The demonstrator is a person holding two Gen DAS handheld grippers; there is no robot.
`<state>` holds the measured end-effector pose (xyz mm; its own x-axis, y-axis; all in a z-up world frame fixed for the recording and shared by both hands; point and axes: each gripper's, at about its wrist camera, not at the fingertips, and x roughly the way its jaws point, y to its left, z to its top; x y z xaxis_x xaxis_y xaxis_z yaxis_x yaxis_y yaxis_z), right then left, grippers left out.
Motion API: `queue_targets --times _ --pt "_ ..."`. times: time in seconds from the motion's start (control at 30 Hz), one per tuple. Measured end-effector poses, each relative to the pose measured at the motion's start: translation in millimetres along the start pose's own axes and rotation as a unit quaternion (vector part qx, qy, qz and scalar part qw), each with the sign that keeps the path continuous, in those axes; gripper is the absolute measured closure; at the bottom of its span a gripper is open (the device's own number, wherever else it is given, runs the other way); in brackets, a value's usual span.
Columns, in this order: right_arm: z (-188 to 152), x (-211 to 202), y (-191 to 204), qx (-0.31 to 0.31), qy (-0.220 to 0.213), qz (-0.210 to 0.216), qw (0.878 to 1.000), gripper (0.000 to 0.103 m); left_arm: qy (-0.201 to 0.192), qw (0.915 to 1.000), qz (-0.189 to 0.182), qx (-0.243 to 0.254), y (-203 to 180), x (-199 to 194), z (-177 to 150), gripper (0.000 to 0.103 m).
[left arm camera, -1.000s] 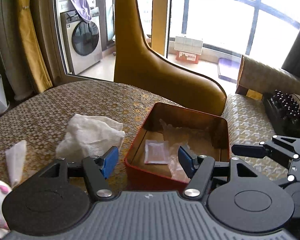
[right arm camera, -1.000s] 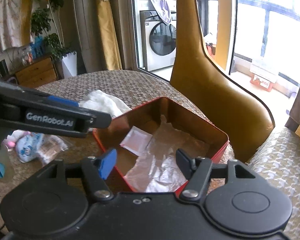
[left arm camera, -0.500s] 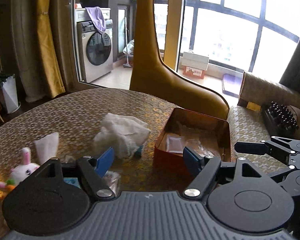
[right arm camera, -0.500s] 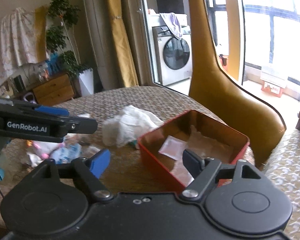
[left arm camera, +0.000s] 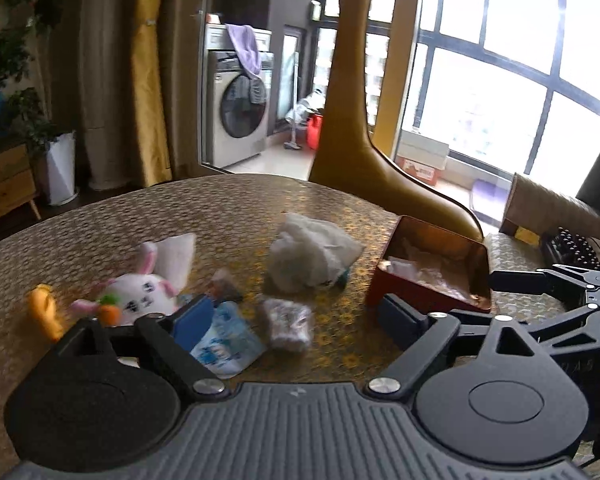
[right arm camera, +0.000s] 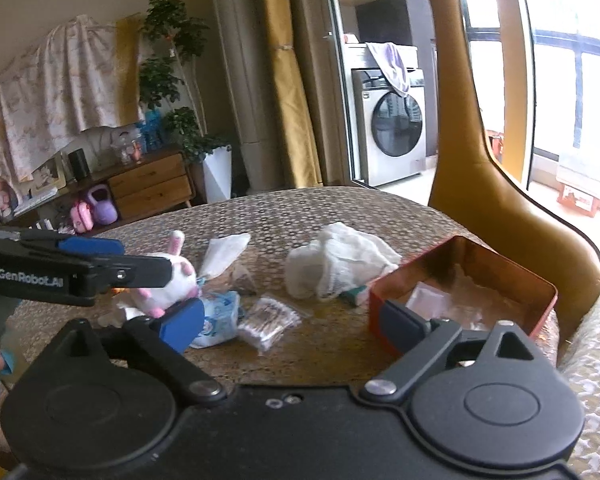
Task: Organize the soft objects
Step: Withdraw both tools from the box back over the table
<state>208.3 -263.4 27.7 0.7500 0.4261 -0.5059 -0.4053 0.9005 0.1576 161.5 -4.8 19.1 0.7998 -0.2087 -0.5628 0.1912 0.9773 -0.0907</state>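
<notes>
Washing machine (right arm camera: 392, 128) behind giraffe-shaped chair (right arm camera: 500, 208)

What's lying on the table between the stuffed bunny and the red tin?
In both views: a blue-and-white packet, a clear bag of cotton swabs and a crumpled white cloth, between the bunny and the tin.

Daylight floods in from the big grid-paned windows (left arm camera: 512, 80) at upper right of both views, blown out to white w/ no detail outside. Left side of each frame is dim, esp. the dark green potted plant (left arm camera: 24, 92). The gold-patterned round table (left arm camera: 228, 216) shows soft sheen. Left wrist view has motion blur on the white plush bunny (left arm camera: 140, 292); right wrist view is sharper. Fisheye bends verticals at edges; corners vignette black.
</notes>
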Motion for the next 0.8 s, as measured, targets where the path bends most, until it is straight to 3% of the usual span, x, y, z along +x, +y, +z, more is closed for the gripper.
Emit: queue_targets --times 0.1,0.3,0.5,0.67,0.8 --pt "-2 3 9 -0.003 0.005 0.006 1.000 0.008 -0.011 0.9999 0.009 -0.005 17 -12 -9 0.003" --pt "-6 11 24 -0.002 0.015 0.013 1.000 0.008 -0.010 0.9989 0.015 -0.044 55 -28 -30 0.003" --pt "-7 24 33 -0.005 0.023 0.012 1.000 0.008 -0.023 0.9966 0.051 -0.061 88 -39 -54 0.002" --pt "-9 41 41 0.000 0.033 0.008 0.999 0.008 -0.035 0.9949 0.070 -0.064 104 -44 -73 0.002" --pt "-11 56 46 0.002 0.044 0.008 0.999 0.008 -0.034 0.9937 0.100 -0.038 105 -37 -88 0.002"
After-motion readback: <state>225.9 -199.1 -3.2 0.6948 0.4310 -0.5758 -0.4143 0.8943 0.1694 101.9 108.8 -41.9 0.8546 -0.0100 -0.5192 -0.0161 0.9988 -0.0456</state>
